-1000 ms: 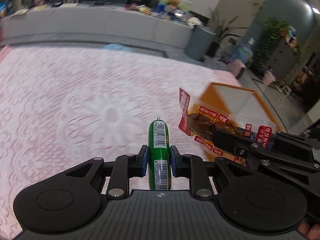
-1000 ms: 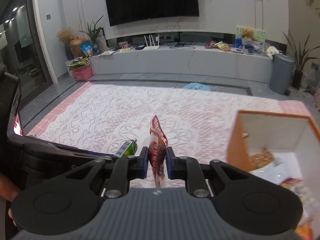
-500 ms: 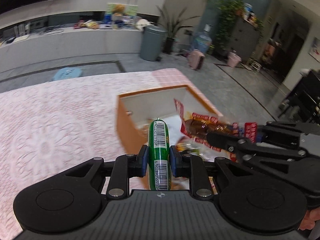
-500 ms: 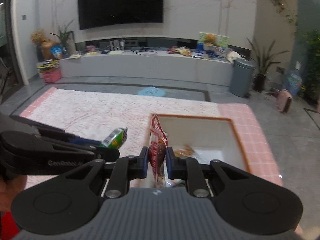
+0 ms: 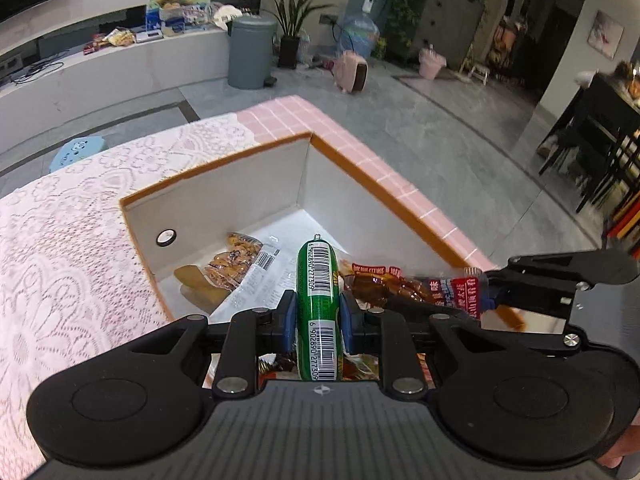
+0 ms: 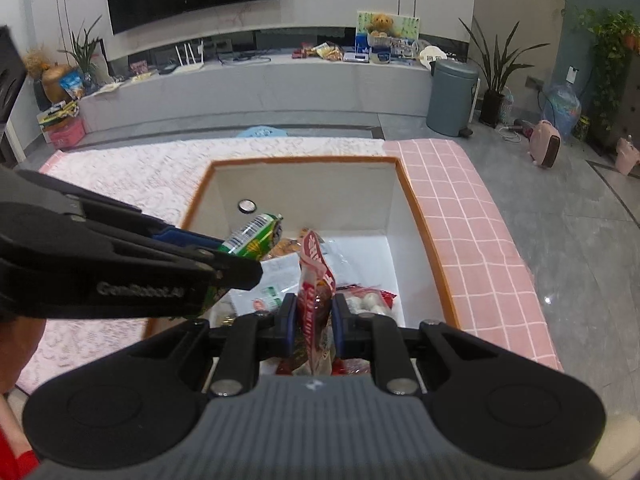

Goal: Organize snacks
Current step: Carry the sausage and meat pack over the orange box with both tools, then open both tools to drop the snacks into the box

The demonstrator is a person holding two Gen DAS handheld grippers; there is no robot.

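- Two snacks are held over an open box: the left hand-held gripper (image 5: 319,322) is clamped on a glossy green sausage stick (image 5: 319,280), a smooth cylinder with white barcode labels and a metal clip at its far tip.
- The right hand-held gripper (image 6: 314,322) pinches a crinkly clear-and-red snack packet (image 6: 314,280) edge-on between its blue pads; in the left wrist view the same packet (image 5: 404,286) shows brown pieces inside.
- Below and ahead of both is the rectangular box (image 6: 404,204), with orange edges, smooth white inner walls and a round hole (image 6: 246,205) in its far wall.
- Inside it lie a clear bag of brown snacks (image 5: 234,260), a packet of white round pieces (image 6: 366,300) and other wrappers.
- The box stands on a surface under a white lace cloth (image 5: 60,248) with pink grid edging (image 6: 472,220).
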